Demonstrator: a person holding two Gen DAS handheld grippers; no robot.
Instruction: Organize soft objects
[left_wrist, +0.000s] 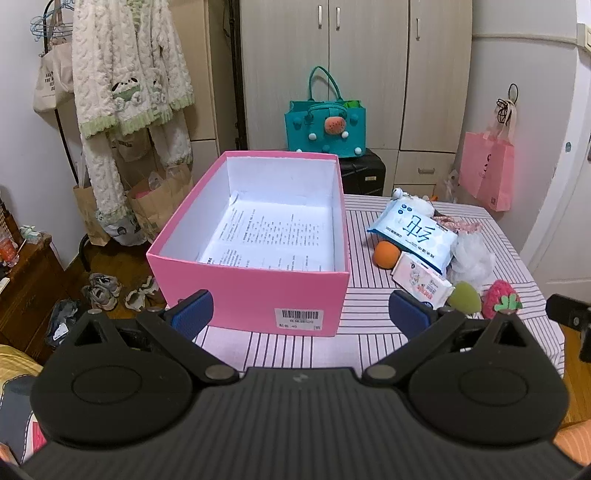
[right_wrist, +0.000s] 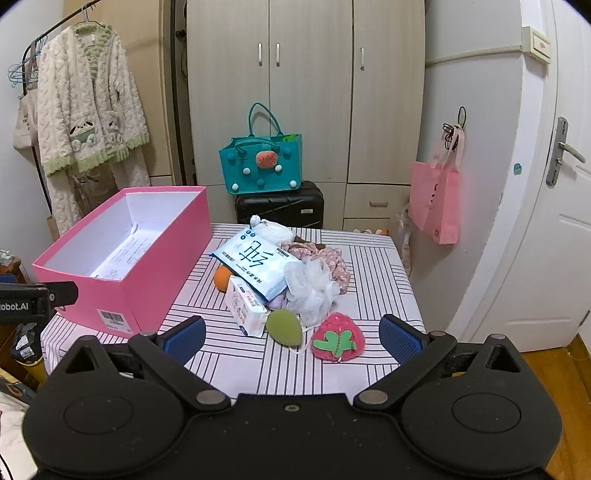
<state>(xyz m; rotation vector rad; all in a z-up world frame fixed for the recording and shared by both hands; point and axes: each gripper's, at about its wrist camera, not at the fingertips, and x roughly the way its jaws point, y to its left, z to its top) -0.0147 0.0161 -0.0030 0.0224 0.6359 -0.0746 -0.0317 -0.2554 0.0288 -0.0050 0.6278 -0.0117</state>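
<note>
Left gripper (left_wrist: 301, 312) jaws spread, empty, just before pink box (left_wrist: 255, 291); barcode label faces it, printed sheet inside. Right gripper (right_wrist: 291, 334) spread, empty, near strawberry (right_wrist: 338, 341) and green sponge (right_wrist: 284, 326). Wipes pack (right_wrist: 255, 266), right of box, print unreadable. Left gripper body reads "obot.AI".

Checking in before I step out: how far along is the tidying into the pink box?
Nothing packed yet: the pink box holds only printed paper. Left gripper and right gripper are open, holding nothing. The whole pile remains on the table, including strawberry plush and wipes pack.
</note>
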